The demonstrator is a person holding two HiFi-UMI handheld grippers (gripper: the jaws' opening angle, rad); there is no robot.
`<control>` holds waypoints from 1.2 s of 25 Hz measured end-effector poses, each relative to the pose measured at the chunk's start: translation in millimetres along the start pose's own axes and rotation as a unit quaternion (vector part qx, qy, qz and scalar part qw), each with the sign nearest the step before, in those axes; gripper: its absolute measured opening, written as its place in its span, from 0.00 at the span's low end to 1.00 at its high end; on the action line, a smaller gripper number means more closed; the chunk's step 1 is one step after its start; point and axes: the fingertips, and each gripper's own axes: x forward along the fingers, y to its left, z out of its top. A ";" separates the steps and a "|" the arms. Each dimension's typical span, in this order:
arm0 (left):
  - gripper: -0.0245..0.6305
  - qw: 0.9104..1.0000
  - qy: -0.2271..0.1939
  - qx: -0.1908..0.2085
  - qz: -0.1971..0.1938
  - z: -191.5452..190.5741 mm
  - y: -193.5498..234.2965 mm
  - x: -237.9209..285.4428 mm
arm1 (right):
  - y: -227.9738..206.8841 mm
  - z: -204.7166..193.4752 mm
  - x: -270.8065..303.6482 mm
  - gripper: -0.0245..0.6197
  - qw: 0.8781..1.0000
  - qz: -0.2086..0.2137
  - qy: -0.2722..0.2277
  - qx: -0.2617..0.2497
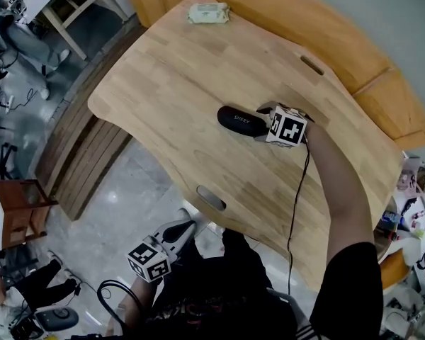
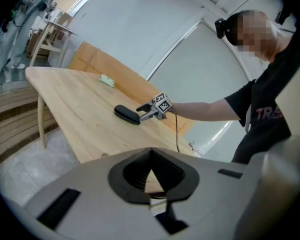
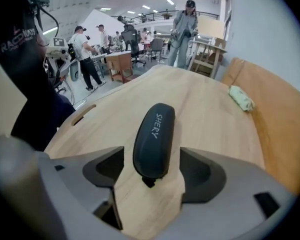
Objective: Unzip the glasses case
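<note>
Approach step: right claw (image 3: 152, 170) gapes wide astride the glasses case (image 3: 154, 131), not gripping; next, it should probably pinch the zipper pull (image 3: 148, 182). Left claw (image 2: 150, 171) closed, empty.

Table (image 1: 170, 69) top open from left edge to centre, clear passage. Obstacles: glasses case (image 1: 241, 120) centre-right, wipes pack (image 1: 208, 13) at far edge. Right gripper (image 3: 149, 171) straddles the case's one end, jaws apart, gap each side. Left gripper (image 1: 190, 227) closed, off the near edge.

The black glasses case (image 3: 153, 140) reads "SHERY".
</note>
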 end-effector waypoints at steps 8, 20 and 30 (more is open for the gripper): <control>0.05 0.997 0.003 0.048 -0.059 11.6 0.3 -6.7 | -23.2 18.9 -110.8 0.06 0.908 -0.156 -0.252 0.295; 0.05 0.981 0.017 0.128 -0.143 41.1 -7.0 -29.4 | 143.2 78.6 -140.8 0.06 0.810 -0.216 -0.335 0.430; 0.05 0.972 0.028 0.132 -0.192 41.7 -18.3 -49.4 | 266.3 167.5 -120.8 0.06 0.766 -0.239 -0.386 0.455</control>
